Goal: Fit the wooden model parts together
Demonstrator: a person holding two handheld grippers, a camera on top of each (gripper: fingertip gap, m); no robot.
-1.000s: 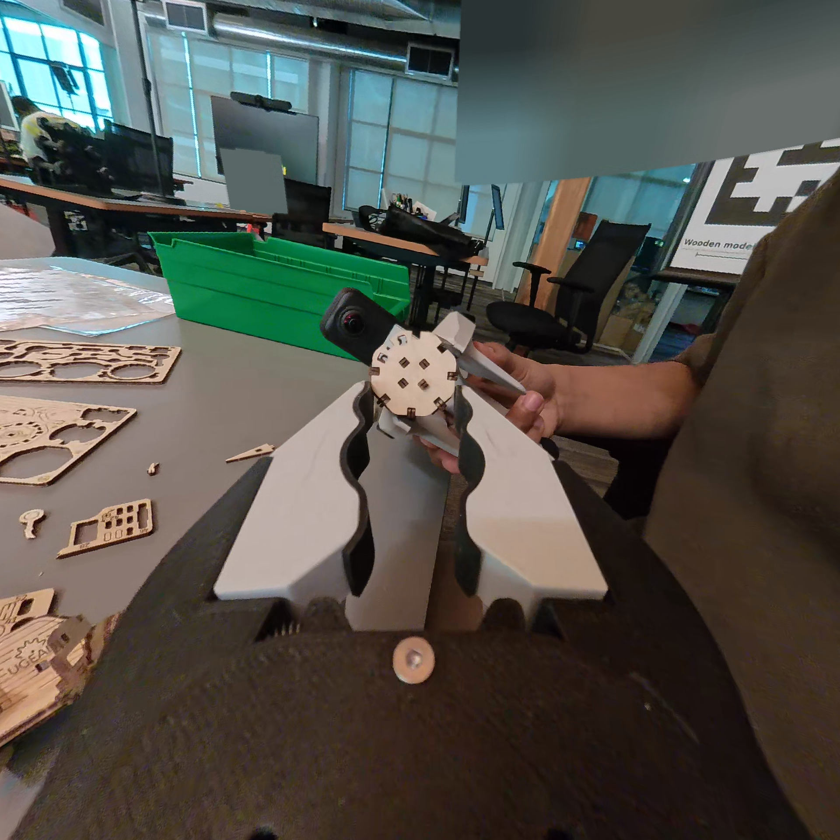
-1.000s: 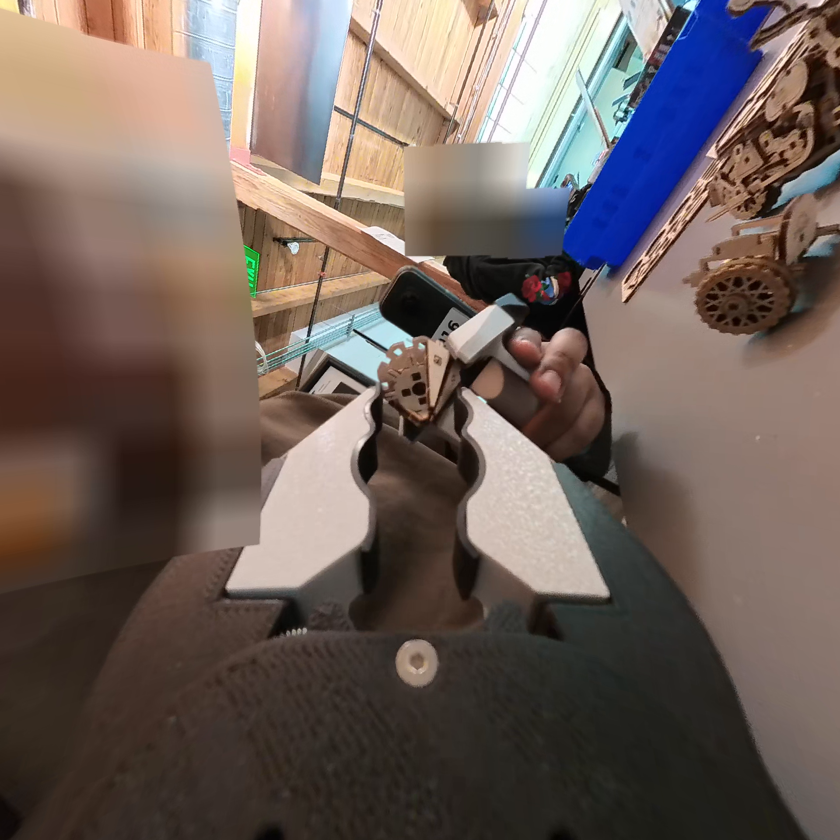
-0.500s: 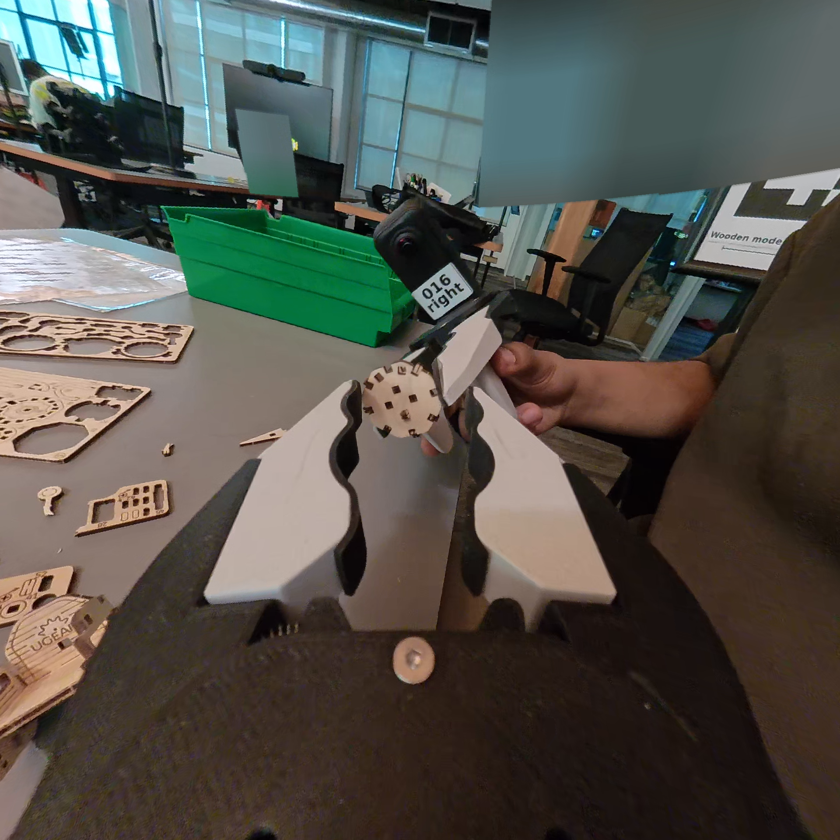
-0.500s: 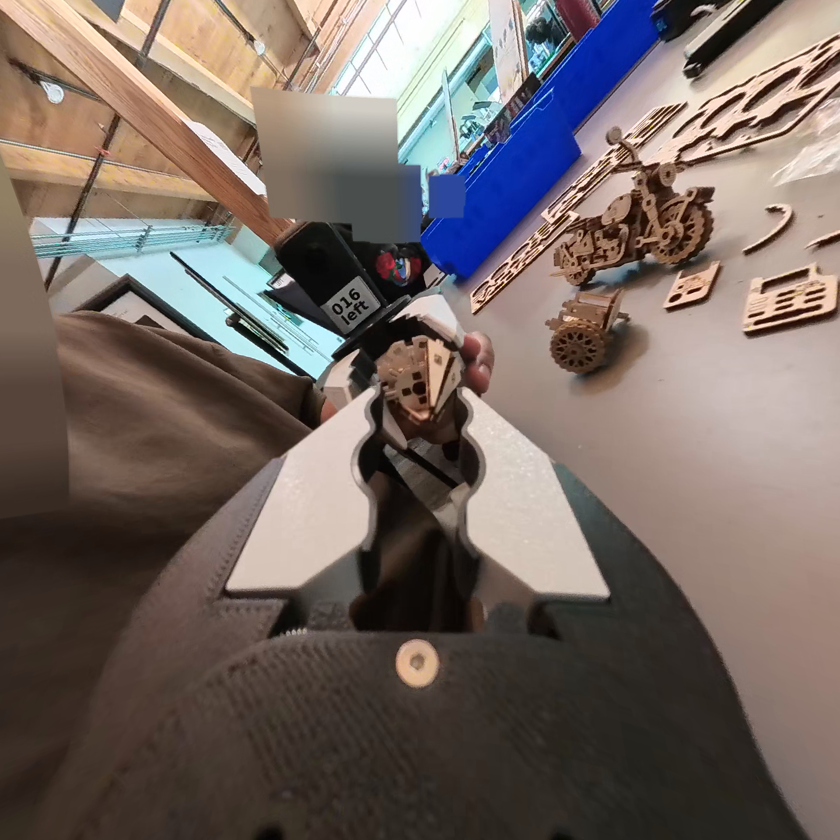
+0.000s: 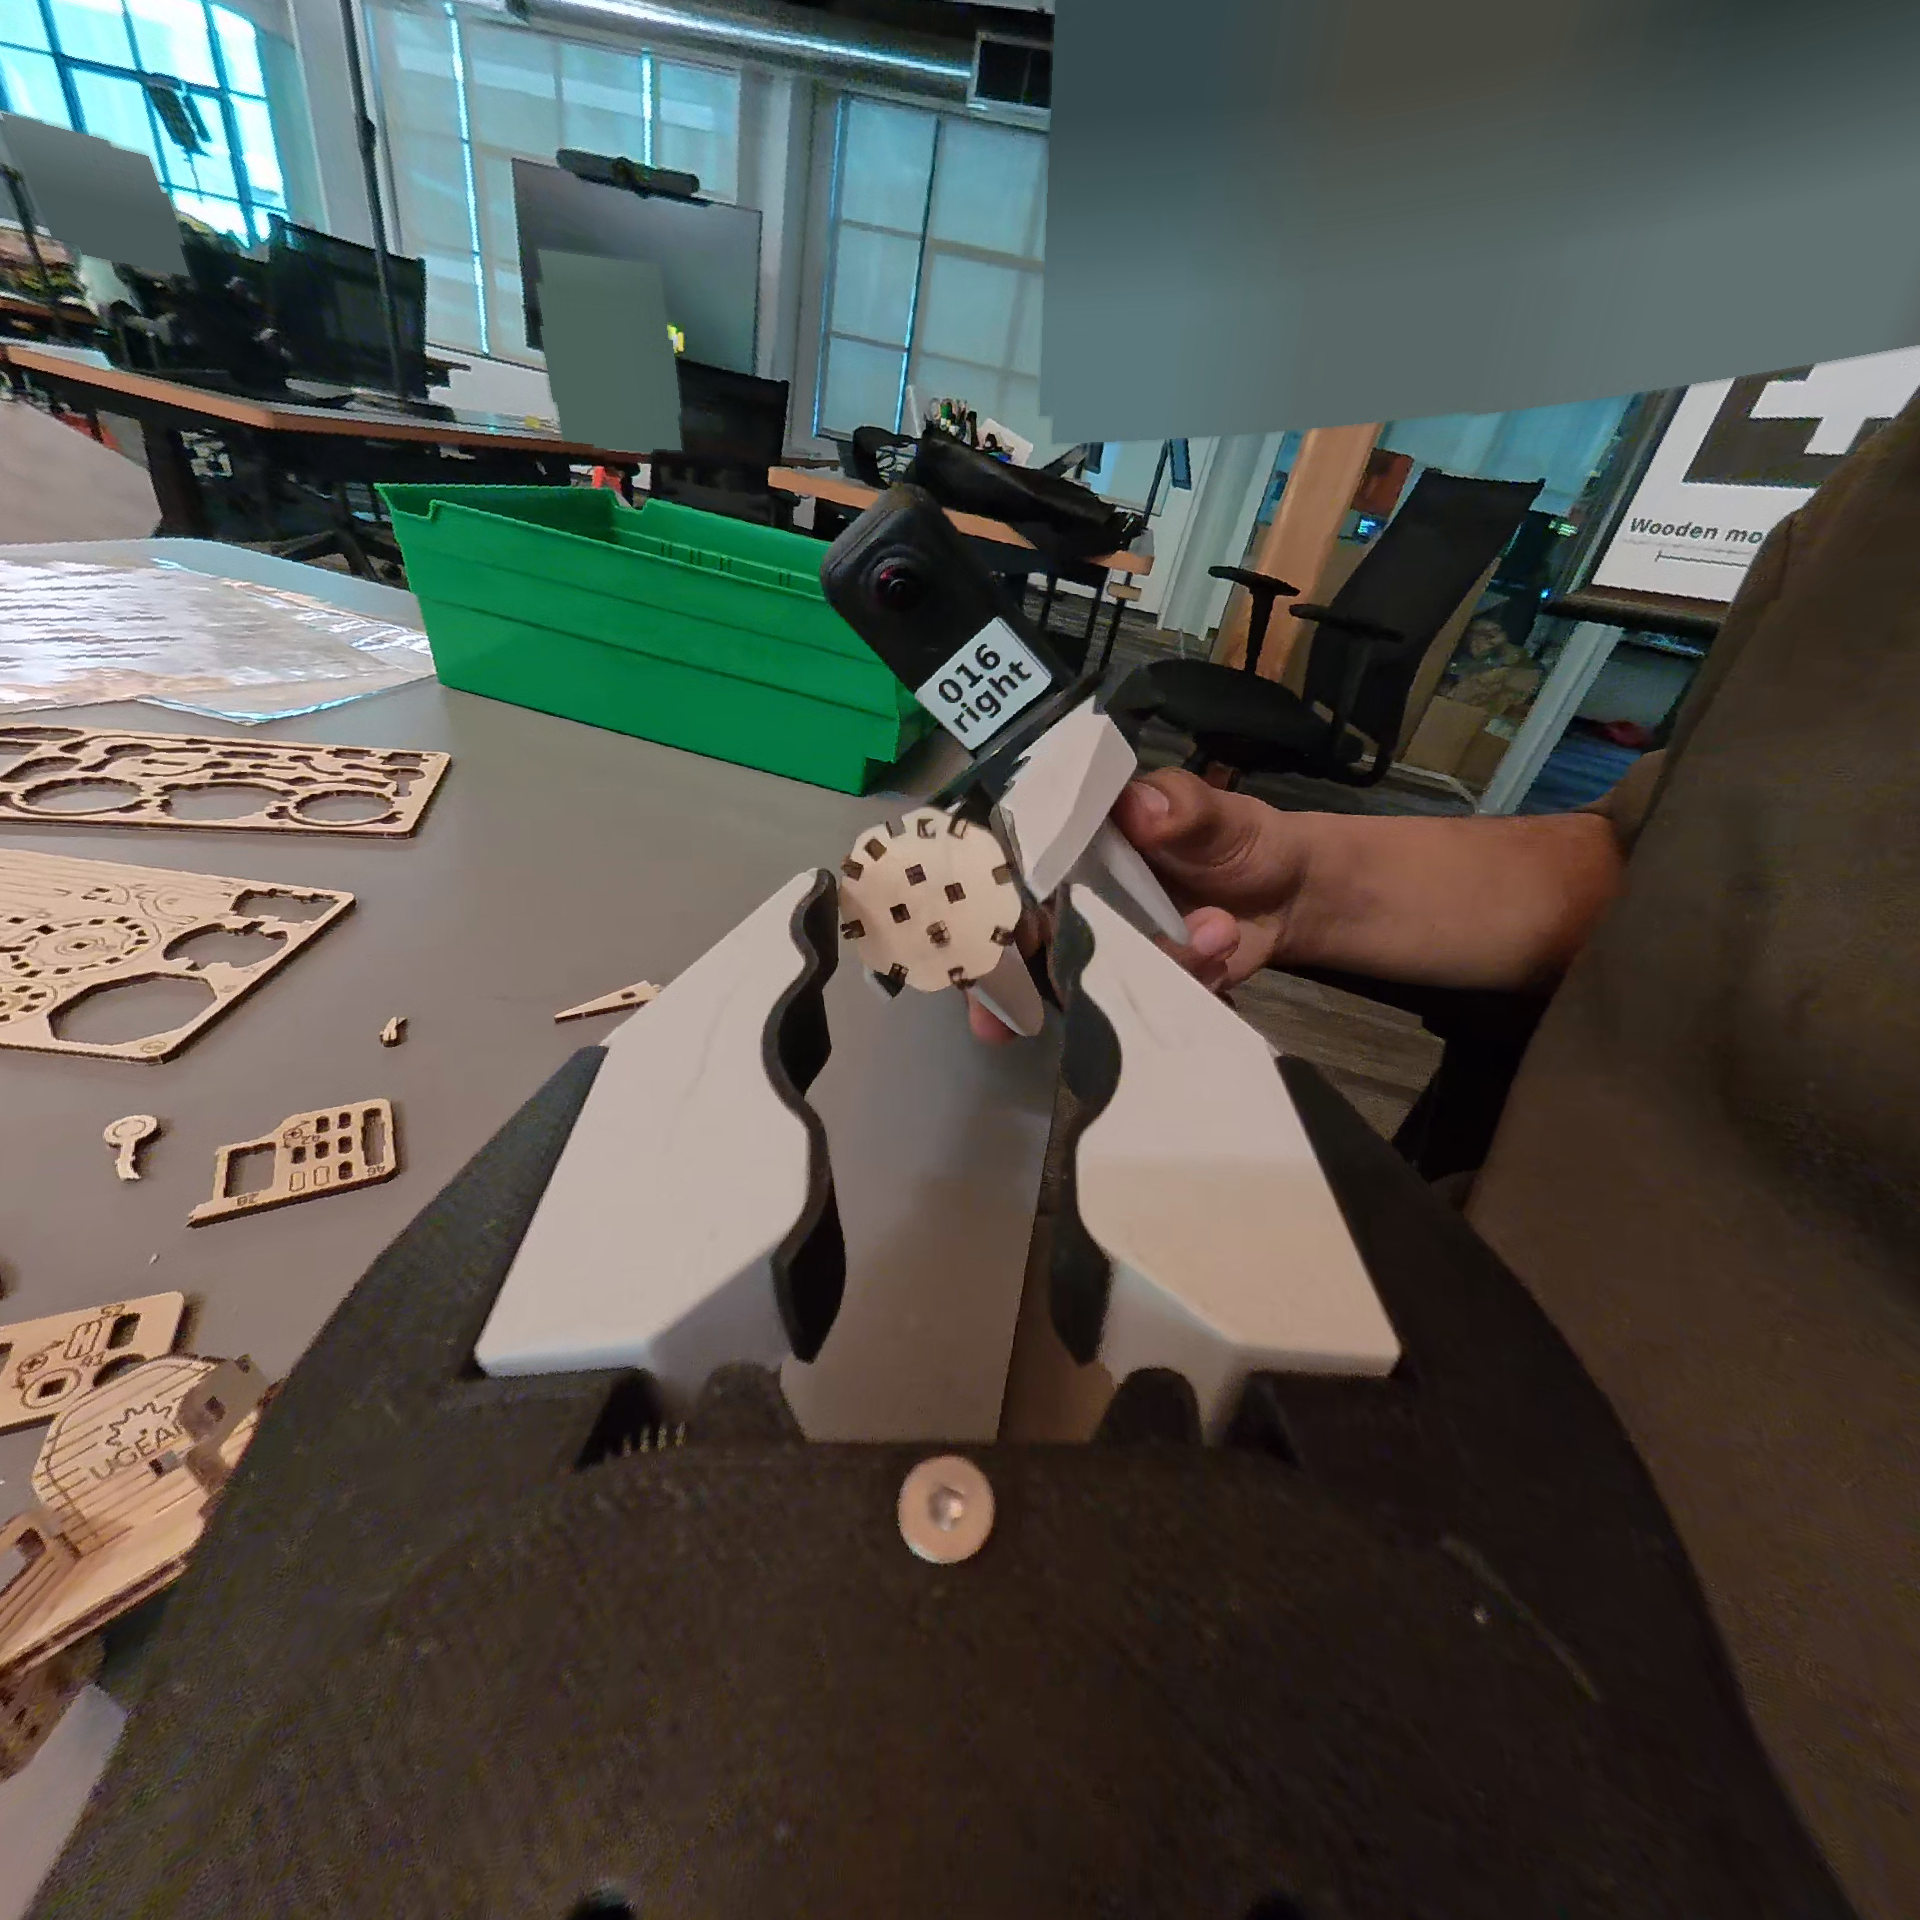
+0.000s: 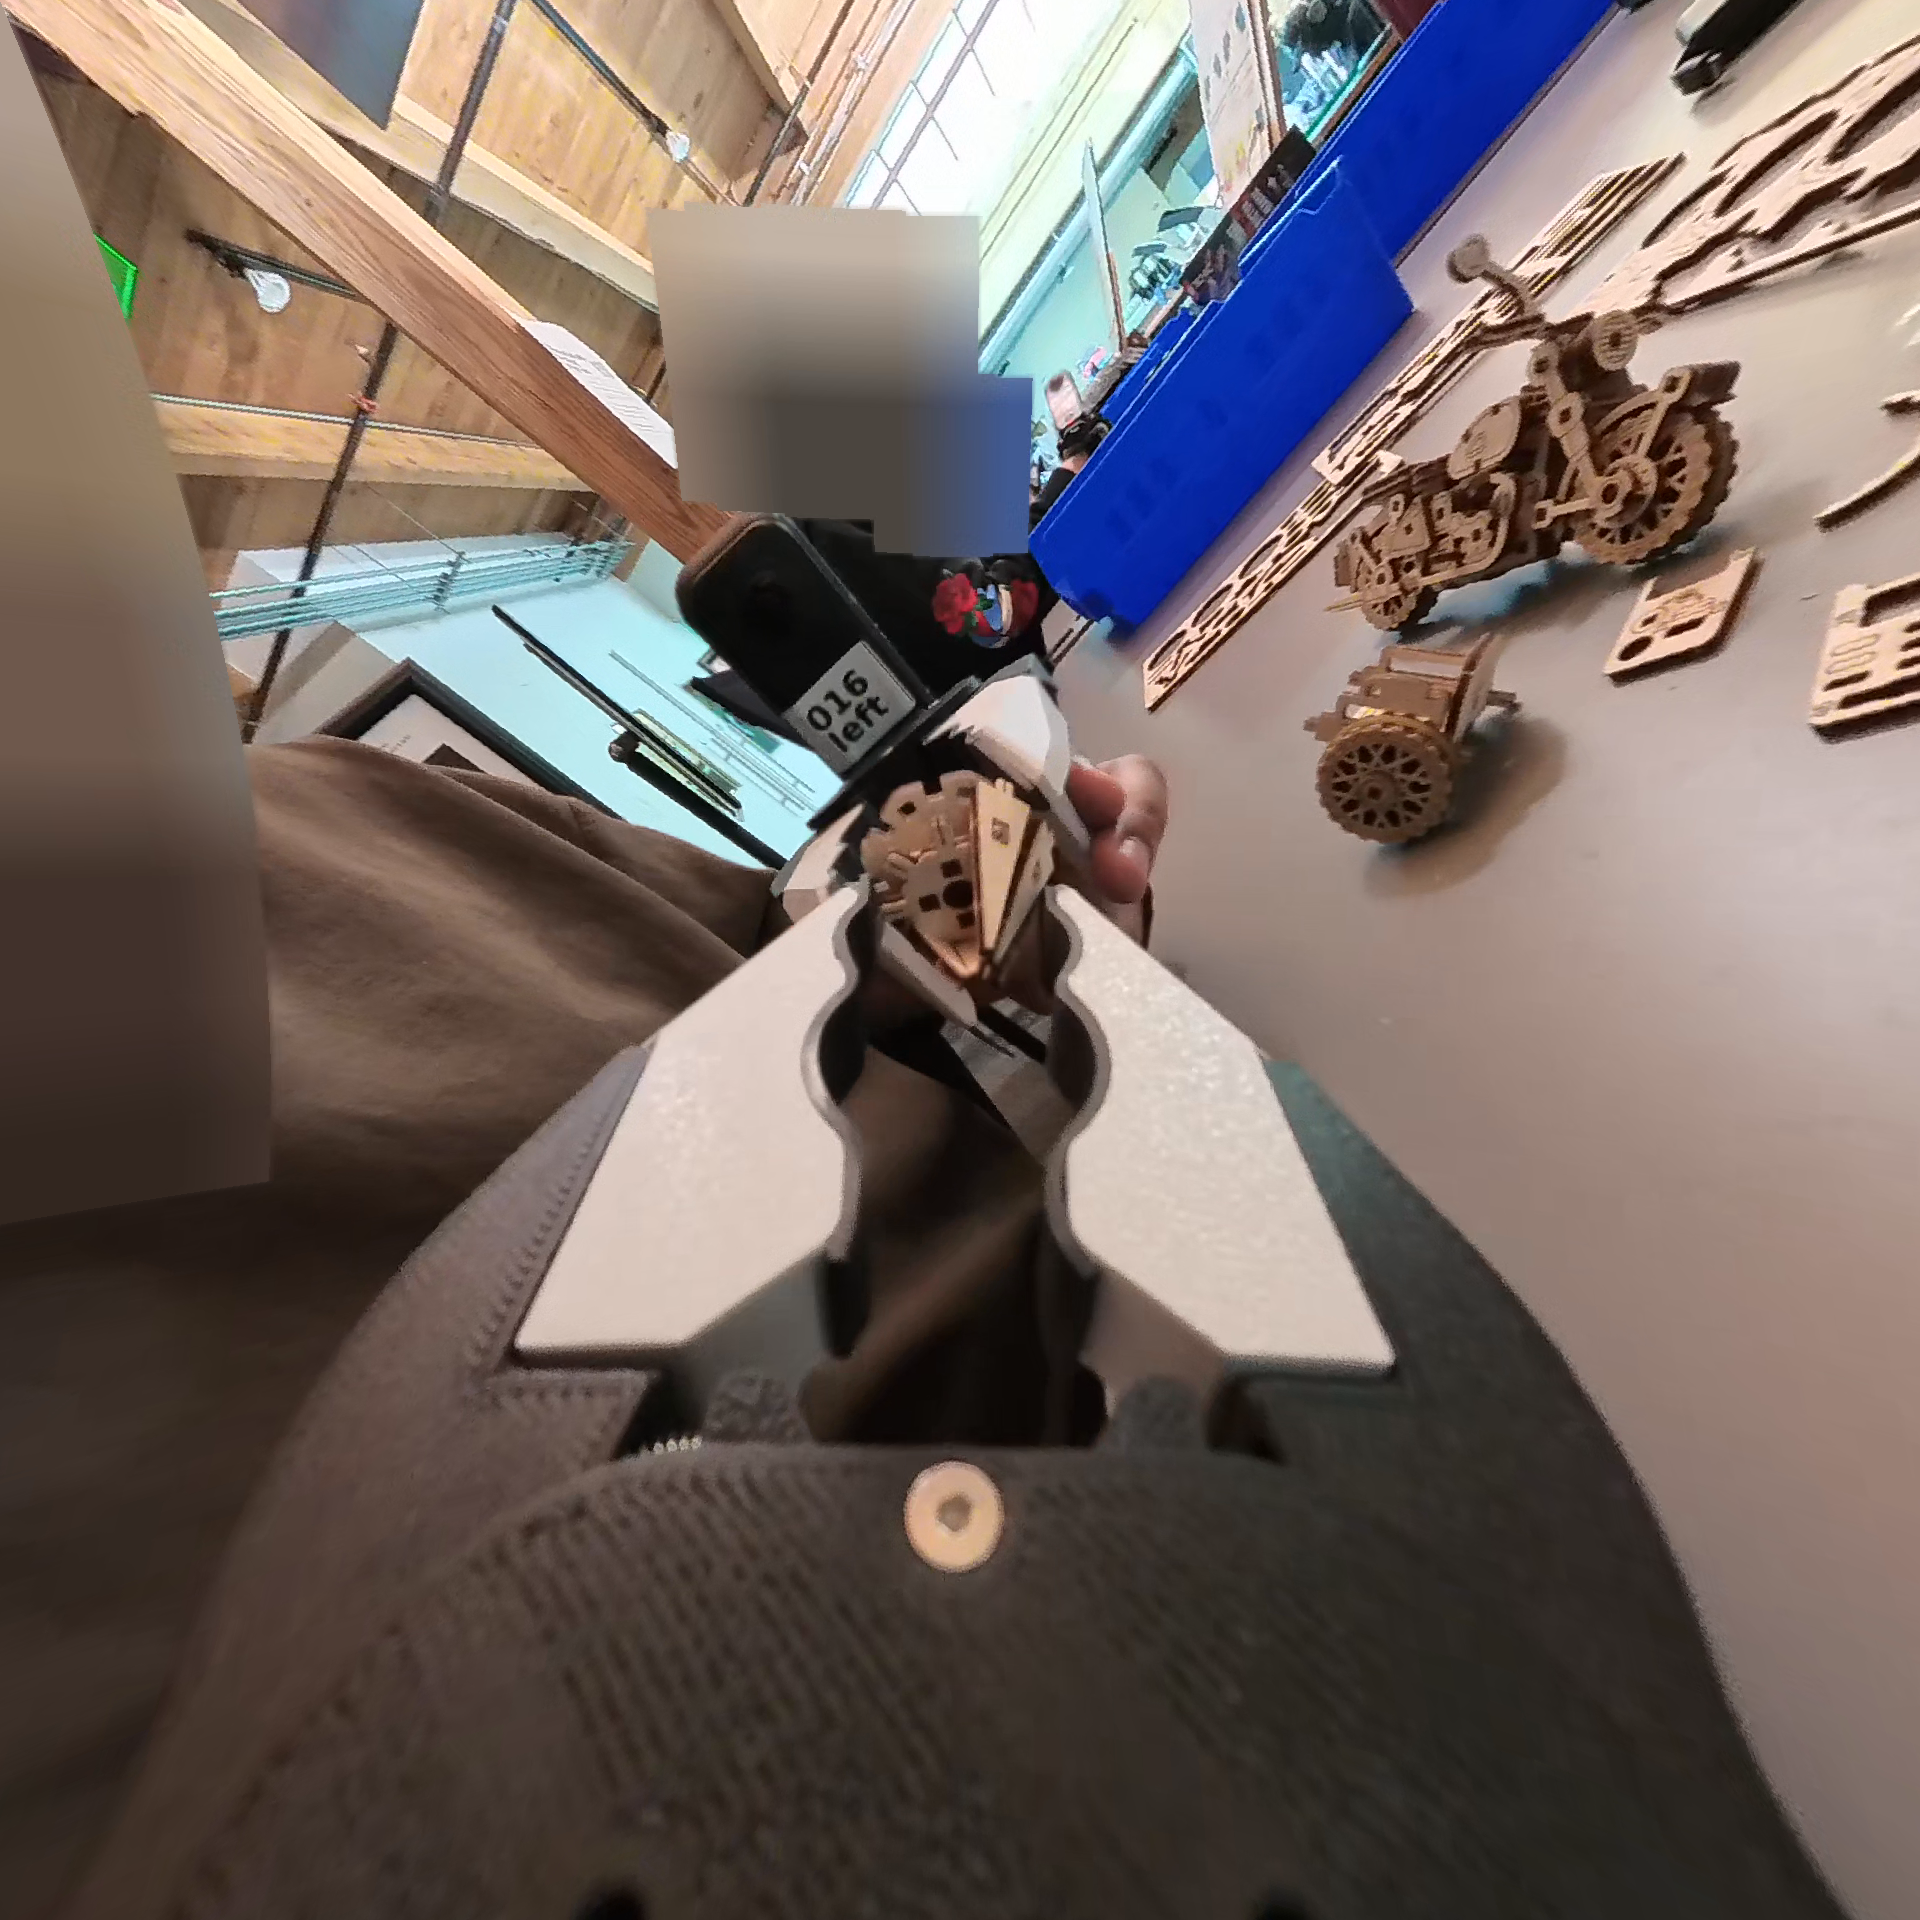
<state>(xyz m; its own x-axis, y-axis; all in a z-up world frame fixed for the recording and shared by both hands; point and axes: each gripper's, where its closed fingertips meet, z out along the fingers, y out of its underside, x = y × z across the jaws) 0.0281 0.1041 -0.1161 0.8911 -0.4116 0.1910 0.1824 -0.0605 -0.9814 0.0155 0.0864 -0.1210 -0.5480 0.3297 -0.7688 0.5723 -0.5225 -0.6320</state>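
Observation:
A small wooden wheel assembly, a notched round disc (image 5: 925, 914) with fanned plates behind it (image 6: 961, 883), is held in the air between both grippers. My left gripper (image 5: 945, 914) has its jaws narrowly set around the disc, which touches the left fingertip (image 5: 816, 935). My right gripper (image 6: 951, 904) is shut on the assembly's plates from the opposite side. The right gripper also shows in the left wrist view (image 5: 1049, 821), coming in from the upper right. The left gripper shows beyond the assembly in the right wrist view (image 6: 997, 748).
On the grey table (image 5: 623, 873) lie laser-cut wooden sheets (image 5: 208, 779), small loose parts (image 5: 301, 1153) and a green bin (image 5: 644, 623). The right wrist view shows a wooden motorcycle model (image 6: 1538, 488), a small wheeled sub-assembly (image 6: 1392, 748) and a blue bin (image 6: 1247, 395). Only a small space, under 4 cm, lies between the two pairs of fingers. Both grippers' tips are roughly 20 centimeters from the wooden motorcycle model (image 6: 1538, 488).
The right gripper has swung upward and turned, so its camera now stands above the disc. The disc has tilted slightly. Both jaw gaps look unchanged.

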